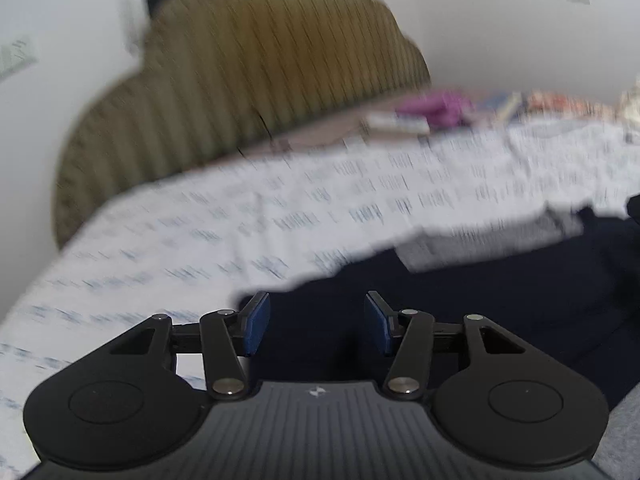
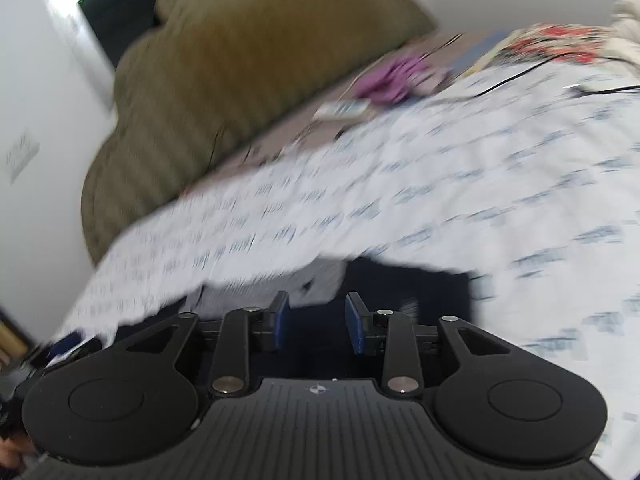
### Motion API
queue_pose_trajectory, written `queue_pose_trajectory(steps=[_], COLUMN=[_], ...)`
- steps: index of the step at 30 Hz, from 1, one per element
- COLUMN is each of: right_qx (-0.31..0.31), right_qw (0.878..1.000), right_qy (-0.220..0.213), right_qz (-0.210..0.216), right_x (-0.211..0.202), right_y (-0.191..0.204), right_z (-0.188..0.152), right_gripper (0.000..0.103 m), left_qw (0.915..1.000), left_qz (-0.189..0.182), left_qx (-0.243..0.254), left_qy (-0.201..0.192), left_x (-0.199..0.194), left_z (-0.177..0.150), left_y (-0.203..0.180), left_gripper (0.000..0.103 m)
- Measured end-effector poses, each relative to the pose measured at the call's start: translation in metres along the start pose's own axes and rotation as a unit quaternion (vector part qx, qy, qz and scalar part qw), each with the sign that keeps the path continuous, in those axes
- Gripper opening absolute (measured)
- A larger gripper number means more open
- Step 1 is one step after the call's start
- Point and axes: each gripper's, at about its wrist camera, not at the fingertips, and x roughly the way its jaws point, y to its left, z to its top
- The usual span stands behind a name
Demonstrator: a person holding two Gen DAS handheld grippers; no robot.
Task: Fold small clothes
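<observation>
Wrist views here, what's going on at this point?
A person is working on a bed with a hand-held tool in each hand, folding small clothes. A dark navy garment lies on the white printed bedsheet, with a grey piece at its far edge. The left tool and the right tool both hover over the navy cloth with jaws apart and nothing pinched between them. Both pictures are blurred, so finer folds cannot be told.

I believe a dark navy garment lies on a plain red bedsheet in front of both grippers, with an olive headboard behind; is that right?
Not quite: the bedsheet is white with a small blue print, not plain red, as the right wrist view shows. The dark navy garment and olive headboard are as you say.
</observation>
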Motion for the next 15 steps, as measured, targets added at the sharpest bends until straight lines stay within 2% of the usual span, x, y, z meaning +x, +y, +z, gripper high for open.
queue_pose_trajectory(steps=[2,3,5,8,12,13,15], right_qx=[-0.051,-0.084,-0.142,-0.135,-0.167,-0.171,-0.138], right_qw=[0.997,0.993,0.987,0.989,0.982,0.980,0.985], right_qy=[0.023,0.026,0.006,-0.010,-0.031,-0.034,-0.032], right_qz=[-0.054,-0.072,-0.071,-0.062,-0.086,-0.092,-0.100], right_x=[0.024,0.031,0.031,0.029,0.030,0.025,-0.001], right_y=[0.007,0.008,0.008,0.001,0.013,0.017,0.025], right_z=[-0.009,-0.016,-0.029,-0.034,-0.042,-0.042,-0.040], right_gripper=[0.037,0.035,0.034,0.034,0.036,0.038,0.045], left_qw=[0.9991,0.9991,0.9992,0.9987,0.9997,0.9997,0.9982], left_qz=[0.003,0.000,-0.010,-0.014,0.011,0.011,0.013], left_qx=[0.001,-0.009,-0.023,-0.039,-0.019,-0.023,-0.056], left_qy=[0.042,0.041,0.032,0.027,0.013,0.005,-0.016], left_x=[0.023,0.028,0.030,0.033,0.026,0.018,-0.012], left_z=[-0.007,-0.013,-0.019,-0.023,-0.023,-0.024,-0.028], left_y=[-0.006,-0.004,0.004,0.007,-0.003,0.000,0.017], left_gripper=[0.052,0.055,0.056,0.057,0.061,0.061,0.061])
